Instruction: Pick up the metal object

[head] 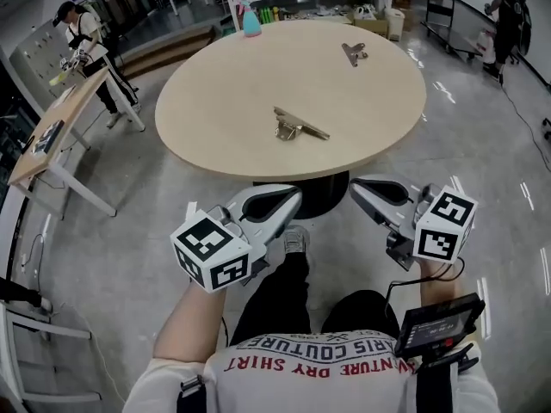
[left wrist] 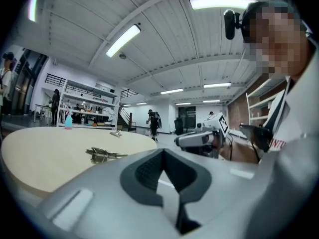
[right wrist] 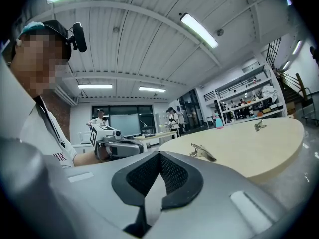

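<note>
Nothing is picked up yet: the metal object (head: 297, 127) is left untouched on the worktop (head: 215, 101). The left gripper (head: 289, 201) and right gripper (head: 360, 188) are held closed and empty, well short of it.

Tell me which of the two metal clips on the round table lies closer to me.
The larger clip, near the middle of the table. The smaller clip sits toward its far edge.
</note>
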### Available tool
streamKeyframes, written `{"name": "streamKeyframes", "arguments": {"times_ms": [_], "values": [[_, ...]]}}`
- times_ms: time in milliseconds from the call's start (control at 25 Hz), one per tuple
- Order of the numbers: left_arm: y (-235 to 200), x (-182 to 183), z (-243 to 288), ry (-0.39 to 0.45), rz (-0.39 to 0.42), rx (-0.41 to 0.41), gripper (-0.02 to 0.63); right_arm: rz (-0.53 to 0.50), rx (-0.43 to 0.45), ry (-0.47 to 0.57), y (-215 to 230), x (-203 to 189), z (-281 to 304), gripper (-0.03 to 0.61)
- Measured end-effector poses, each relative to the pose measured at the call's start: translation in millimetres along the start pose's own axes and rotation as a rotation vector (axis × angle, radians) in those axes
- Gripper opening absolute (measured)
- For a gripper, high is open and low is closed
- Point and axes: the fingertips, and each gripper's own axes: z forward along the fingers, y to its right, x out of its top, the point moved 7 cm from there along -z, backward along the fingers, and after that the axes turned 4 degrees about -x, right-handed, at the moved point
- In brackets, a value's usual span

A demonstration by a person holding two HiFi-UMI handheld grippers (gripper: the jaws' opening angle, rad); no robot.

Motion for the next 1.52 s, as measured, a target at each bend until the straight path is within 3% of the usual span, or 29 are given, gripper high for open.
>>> {"name": "streamKeyframes", "arguments": {"times_ms": [360, 680, 760, 960, 1040, 1200, 1520], "values": [[-31.4, 8.4, -7.9, -0.009, 0.024, 0.036, 0.009, -0.012, -0.006, 0.004, 0.5, 7.2, 15.5, 0.002], [-63.9, 7.6, 6.4, -0.017, 0.014, 0.062, 0.041, 0.004, 0.010, 0.019, 27.5, 10.8, 37.3, 0.002], [-72.0, 7.6, 10.4, -0.035, 0.026, 0.075, 0.071, 0.004, 0.012, 0.019, 28.4, 11.4, 39.1, 0.002], [-100.3, 6.4, 25.4, -0.092, 0.035, 0.105, 0.217, 0.007, 0.005, 0.028, 33.3, 11.8, 37.3, 0.002], [-110.2, 9.8, 33.5, -0.095, 0.022, 0.102, 0.314, 0.011, 0.003, 0.029, 36.6, 12.1, 36.4, 0.002], [-137.5, 13.2, 54.0, -0.195, 0.082, 0.150, 0.396, 0.022, -0.002, 0.034, 40.4, 10.7, 34.3, 0.002], [-208.7, -12.8, 101.2, -0.456, 0.006, 0.167, 0.410, 0.028, -0.016, 0.046, 69.2, 8.0, 49.2, 0.002]]}}
